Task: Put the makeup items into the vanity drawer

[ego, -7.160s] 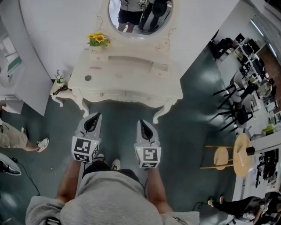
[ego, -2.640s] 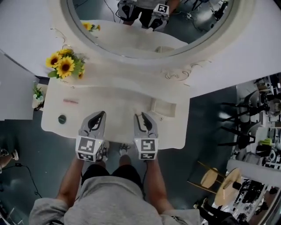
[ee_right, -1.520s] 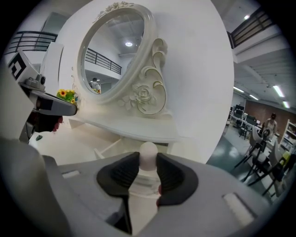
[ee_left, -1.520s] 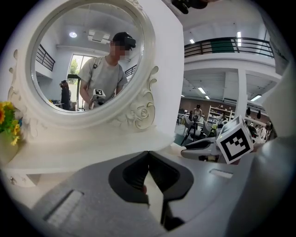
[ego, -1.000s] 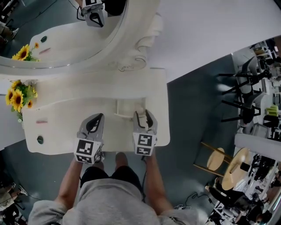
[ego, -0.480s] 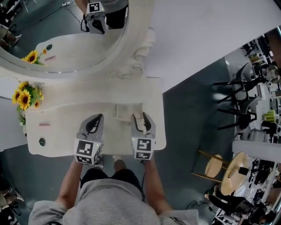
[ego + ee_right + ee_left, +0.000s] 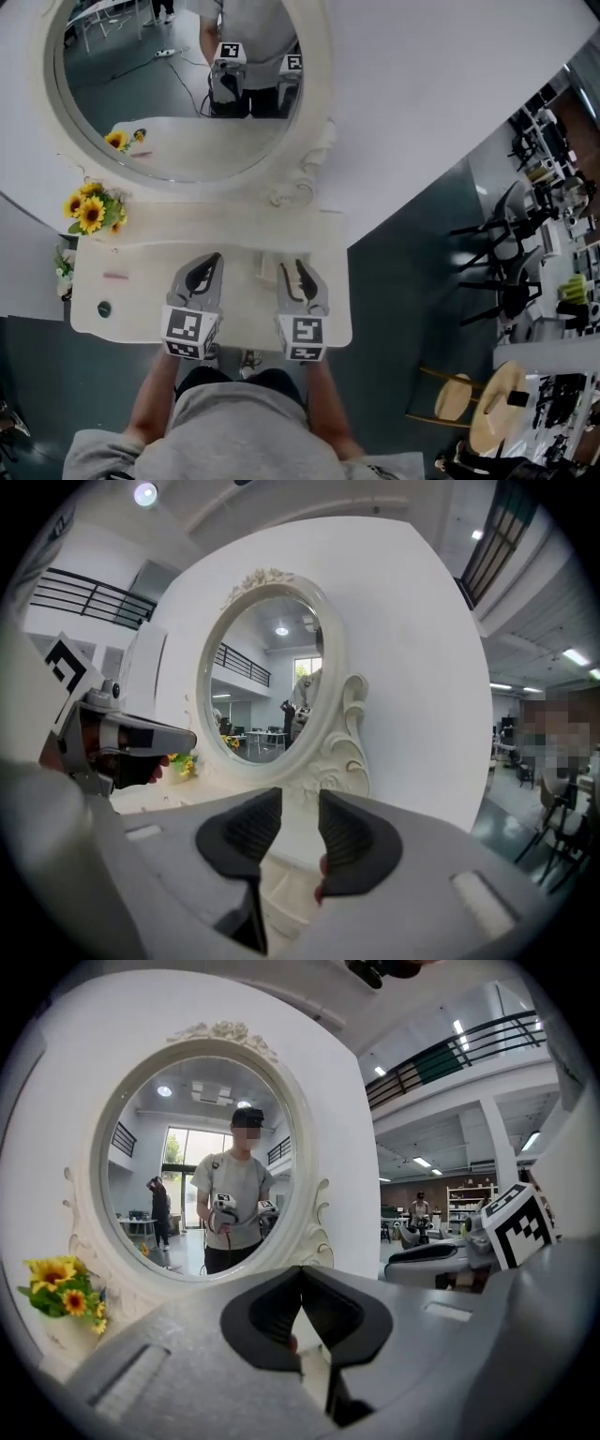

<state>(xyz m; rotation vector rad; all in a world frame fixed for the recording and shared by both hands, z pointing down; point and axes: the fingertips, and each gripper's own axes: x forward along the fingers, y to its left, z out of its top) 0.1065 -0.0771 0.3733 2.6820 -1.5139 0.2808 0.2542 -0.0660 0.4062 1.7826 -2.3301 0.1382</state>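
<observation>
The pink stick (image 7: 115, 276) lay crosswise, left of the closed, empty left tongs (image 7: 208, 264); the farther right tongs (image 7: 293, 266) had just been closing on nothing, jaws narrowly apart.

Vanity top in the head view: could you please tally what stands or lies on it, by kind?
Sunflower bouquet: 1
Pink stick: 1
Dark round container: 1
Cream tray: 1
Total: 4
</observation>
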